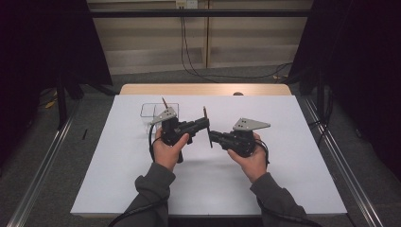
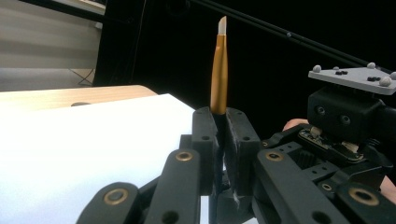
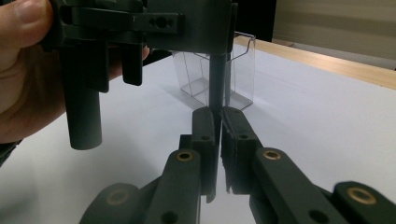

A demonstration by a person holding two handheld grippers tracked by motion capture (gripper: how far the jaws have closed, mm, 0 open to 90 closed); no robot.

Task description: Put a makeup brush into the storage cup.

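- Black jaws of the left gripper (image 2: pixel 219 135) are shut tight on a thin brush (image 2: pixel 219 70), which stands up above the white table (image 1: pixel 118 156).
- Right gripper (image 3: pixel 217 133) pinches the same brush lower down.
- If both pull, I think the brush could bend or slip.
- It could miss the clear box (image 3: pixel 219 79) just behind.

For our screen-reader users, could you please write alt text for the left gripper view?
The left gripper, its black jaws shut, holds a slim gold-ferruled makeup brush upright. The white table lies left; the right gripper sits right.
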